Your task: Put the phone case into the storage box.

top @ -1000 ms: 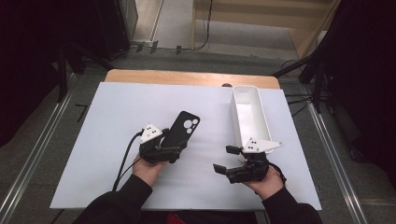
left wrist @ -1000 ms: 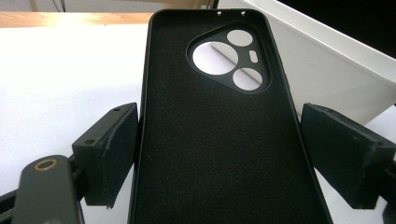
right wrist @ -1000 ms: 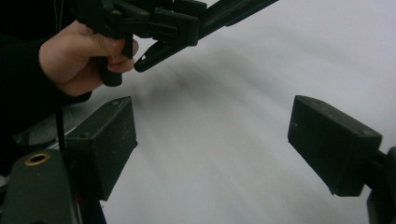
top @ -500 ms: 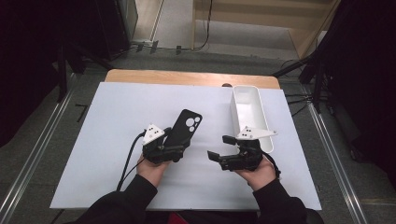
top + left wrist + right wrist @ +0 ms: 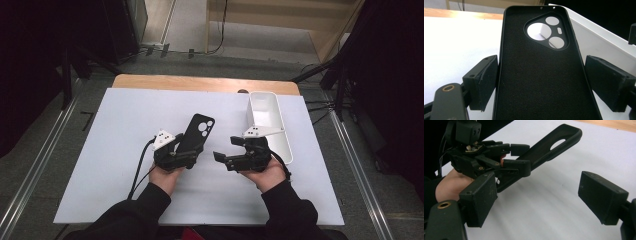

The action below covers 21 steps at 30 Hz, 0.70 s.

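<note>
While the white table sheet (image 5: 100, 165) lies bare under both my hands, I keep the work close to my own edge of it, where I can see what I do. Off to my right stands the long white bin (image 5: 267, 120), open side up and, as far as I can tell, with nothing in it; I judge it waits there as the place to drop things. In my left gripper (image 5: 192, 156) I pinch the black phone case (image 5: 197, 132) across its lower end, one pad on each long edge, hollow side turned up and its camera cut-out pointing away from me, lifted off the sheet at a slant so the other tongs can get at it. My right gripper (image 5: 218, 156) points leftward toward the case with its jaws spread and nothing between them, just short of the case. How firmly the left pads (image 5: 482, 80) bite I cannot tell: the near end of the case is cut off at the frame's bottom, and its outer face is hidden from me.
</note>
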Available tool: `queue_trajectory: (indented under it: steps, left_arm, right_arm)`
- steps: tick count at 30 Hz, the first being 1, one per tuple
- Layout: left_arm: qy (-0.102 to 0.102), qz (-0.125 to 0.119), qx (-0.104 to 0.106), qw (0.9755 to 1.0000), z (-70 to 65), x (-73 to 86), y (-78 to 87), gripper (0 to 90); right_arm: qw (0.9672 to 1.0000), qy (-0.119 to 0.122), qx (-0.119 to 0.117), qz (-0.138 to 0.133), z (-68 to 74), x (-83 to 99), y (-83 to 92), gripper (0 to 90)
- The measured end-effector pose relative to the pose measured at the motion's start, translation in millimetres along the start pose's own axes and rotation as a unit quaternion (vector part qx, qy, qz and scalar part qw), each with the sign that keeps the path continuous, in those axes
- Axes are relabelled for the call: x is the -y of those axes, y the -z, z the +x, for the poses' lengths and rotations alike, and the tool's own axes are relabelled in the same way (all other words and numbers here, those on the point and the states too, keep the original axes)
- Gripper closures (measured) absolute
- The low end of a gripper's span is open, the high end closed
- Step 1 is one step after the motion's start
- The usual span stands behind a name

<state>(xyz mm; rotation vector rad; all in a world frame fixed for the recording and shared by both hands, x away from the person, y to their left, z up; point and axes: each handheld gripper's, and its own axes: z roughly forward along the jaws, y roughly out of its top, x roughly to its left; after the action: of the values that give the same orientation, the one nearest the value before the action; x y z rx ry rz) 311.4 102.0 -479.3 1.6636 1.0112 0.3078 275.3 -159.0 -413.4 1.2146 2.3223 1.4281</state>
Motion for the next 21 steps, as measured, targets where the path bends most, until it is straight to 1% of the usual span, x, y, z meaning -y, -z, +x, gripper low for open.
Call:
queue_trajectory:
  steps: [2,6,9,10,12,13,18,21]
  left_arm:
    - [-0.001,0.002,-0.004,1.0000,0.4,0.8,-1.5,13.7]
    - [-0.012,0.000,-0.007,0.9999,-1.4,2.9,-3.7,13.7]
    - [-0.021,-0.007,-0.006,0.9997,-3.4,3.3,-4.0,13.7]
    - [-0.019,-0.010,-0.004,0.9998,-4.3,3.5,-4.1,13.8]
    - [-0.027,-0.014,-0.006,0.9995,-6.5,4.5,-3.7,13.7]
    - [-0.029,-0.016,-0.007,0.9994,-7.6,5.1,-3.8,13.7]
    - [-0.042,-0.023,-0.009,0.9988,-12.4,7.2,-3.3,13.7]
    - [-0.039,-0.023,-0.013,0.9989,-13.1,6.7,-2.2,13.7]
  right_arm:
    - [1.0000,-0.005,0.002,0.000,-1.0,-2.6,-2.5,14.0]
    - [0.9998,-0.021,0.003,-0.004,-4.4,-7.8,-7.2,14.1]
    - [0.9995,-0.028,0.007,-0.010,-6.7,-11.4,-9.8,14.1]
    - [0.9995,-0.028,0.010,-0.011,-7.2,-13.0,-10.8,14.1]
    - [0.9994,-0.030,0.014,-0.011,-9.4,-15.4,-12.4,14.1]
    - [0.9991,-0.036,0.015,-0.013,-10.5,-16.6,-13.8,14.1]
    - [0.9987,-0.046,0.018,-0.009,-16.1,-21.6,-19.2,14.1]
    - [0.9985,-0.048,0.023,-0.007,-18.1,-23.6,-21.8,14.1]
